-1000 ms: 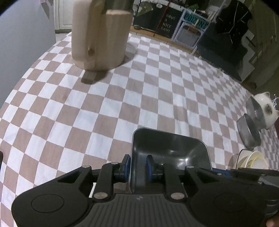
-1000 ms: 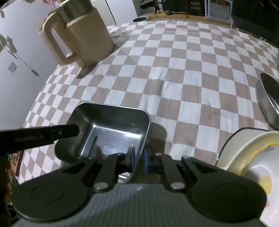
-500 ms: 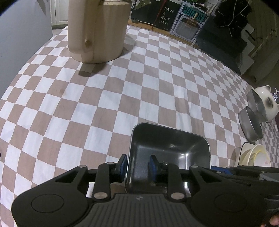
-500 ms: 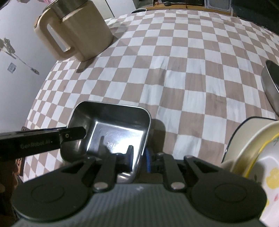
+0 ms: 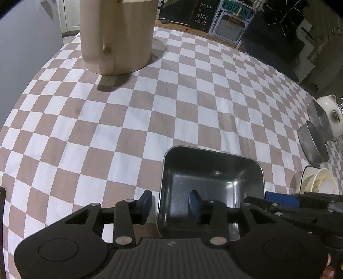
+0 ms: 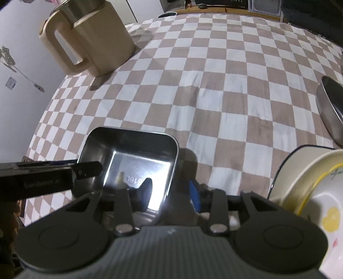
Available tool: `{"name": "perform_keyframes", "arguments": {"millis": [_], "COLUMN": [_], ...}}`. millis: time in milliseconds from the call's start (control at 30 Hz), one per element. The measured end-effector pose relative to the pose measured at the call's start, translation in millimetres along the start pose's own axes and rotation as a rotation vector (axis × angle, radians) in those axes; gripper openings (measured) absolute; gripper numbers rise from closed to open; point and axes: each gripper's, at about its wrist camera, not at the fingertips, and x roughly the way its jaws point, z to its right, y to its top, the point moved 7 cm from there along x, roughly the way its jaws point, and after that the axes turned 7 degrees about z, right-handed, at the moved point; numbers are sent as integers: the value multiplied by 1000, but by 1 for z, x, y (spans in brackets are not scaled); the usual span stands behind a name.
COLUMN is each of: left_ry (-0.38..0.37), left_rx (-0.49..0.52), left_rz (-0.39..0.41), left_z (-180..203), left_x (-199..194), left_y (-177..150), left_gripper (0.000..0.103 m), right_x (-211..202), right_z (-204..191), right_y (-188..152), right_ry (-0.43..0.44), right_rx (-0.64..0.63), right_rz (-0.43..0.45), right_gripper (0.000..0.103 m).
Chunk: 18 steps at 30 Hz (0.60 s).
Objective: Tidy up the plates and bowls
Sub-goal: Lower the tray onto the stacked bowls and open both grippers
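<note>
Dim rm, pale wall (image 6: 12, 28), prob. door (image 5: 66, 17)

Black left gripper (image 5: 170, 202), black right gripper (image 6: 170, 191), blue pads (image 5: 146, 200), silver screws

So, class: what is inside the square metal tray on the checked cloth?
The square metal tray holds no dishes. One finger of each opening gripper, left and right, reaches inside across a wall, clear of it. Stamped marks show on its floor; its near corner is hidden.

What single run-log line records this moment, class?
stage: releasing | left gripper: opening astride steel tray wall | right gripper: opening astride opposite wall | tray: resting on checkered tablecloth
</note>
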Motion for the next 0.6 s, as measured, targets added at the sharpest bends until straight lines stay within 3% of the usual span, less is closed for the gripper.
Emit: {"name": "perform_keyframes", "arguments": {"millis": [67,167,233,367,433,500,600], "left_ry": [5,15,19,27,38,52,60], "left_rx": [-3,-8,-9,-11,-14,-14,-14], "left_rz": [3,11,17,31,46,63,83], "left_z": [-1,-4,-5,-5,-5,-4,0], "left_x": [-2,-5,-8,-15,-19,-22,-26], "left_y": [0,0,0,0,1,2,5], "left_gripper": [44,61,70,82,95,101,103], "right_x": [-2,-6,-9,-20,-26,-34,-46], "right_z": [-1,-1,-2,0,2,4,11], "right_y": [0,0,0,2,3,5,7], "right_ry": [0,-6,-11,-23,-26,-25,-34], "right_rx": [-6,-19,-25,-37,-49,-60,-64], "right_rz": [4,13,22,49,70,91,124], "right_gripper": [48,53,63,72,80,86,92]}}
